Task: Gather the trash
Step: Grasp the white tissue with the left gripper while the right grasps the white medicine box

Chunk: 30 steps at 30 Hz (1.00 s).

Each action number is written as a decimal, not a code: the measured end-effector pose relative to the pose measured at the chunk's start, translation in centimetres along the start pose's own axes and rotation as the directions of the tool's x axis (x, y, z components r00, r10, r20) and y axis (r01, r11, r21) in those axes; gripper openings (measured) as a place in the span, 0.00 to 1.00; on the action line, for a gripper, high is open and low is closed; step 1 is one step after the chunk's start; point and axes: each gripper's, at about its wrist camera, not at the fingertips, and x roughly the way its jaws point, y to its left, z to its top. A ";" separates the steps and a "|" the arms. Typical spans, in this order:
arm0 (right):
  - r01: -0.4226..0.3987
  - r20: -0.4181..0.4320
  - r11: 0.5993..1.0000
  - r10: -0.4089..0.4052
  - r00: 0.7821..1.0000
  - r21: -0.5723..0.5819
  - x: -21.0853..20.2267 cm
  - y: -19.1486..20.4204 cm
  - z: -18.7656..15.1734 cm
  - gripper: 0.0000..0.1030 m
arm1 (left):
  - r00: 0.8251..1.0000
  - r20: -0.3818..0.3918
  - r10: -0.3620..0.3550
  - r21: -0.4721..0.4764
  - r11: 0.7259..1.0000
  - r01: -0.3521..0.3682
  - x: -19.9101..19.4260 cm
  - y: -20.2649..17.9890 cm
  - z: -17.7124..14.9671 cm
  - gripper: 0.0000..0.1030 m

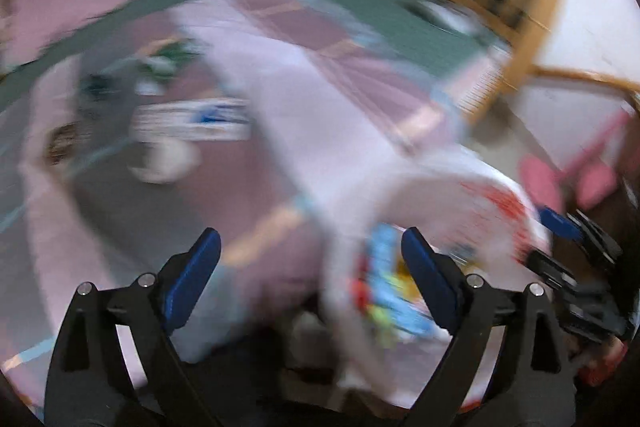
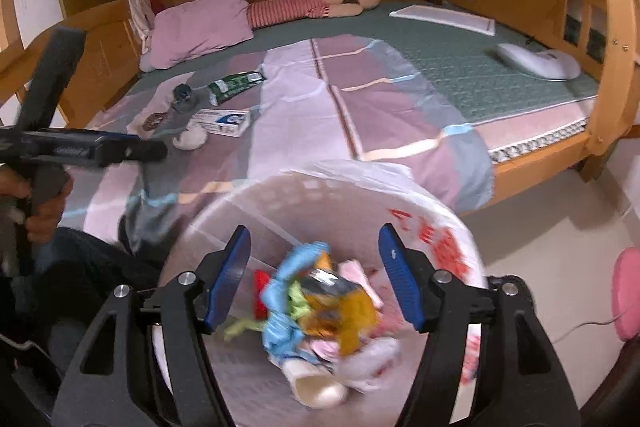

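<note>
Both tongs, right point(image 2: 314, 267) and left point(image 1: 310, 263), are gaping empty over the bin point(image 2: 440, 227) at lower centre, trash point(image 2: 316, 299) lying inside, more litter point(image 2: 224, 121) sitting on the bed point(image 2: 460, 67).

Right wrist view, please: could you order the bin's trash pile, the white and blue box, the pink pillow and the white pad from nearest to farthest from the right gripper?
From the right gripper:
1. Trash pile, in the lined bin directly beneath the open jaws.
2. White and blue box, on the quilt, ahead left.
3. Pink pillow, at the bed's far left.
4. White pad, far right; close to the pillow in distance, so this order is uncertain.
</note>
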 end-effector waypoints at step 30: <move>-0.077 -0.104 0.922 0.041 0.994 -0.380 20.2 16.9 11.9 0.69 | 0.963 -0.017 0.270 -0.193 0.944 -0.268 4.2 17.3 3.2 0.26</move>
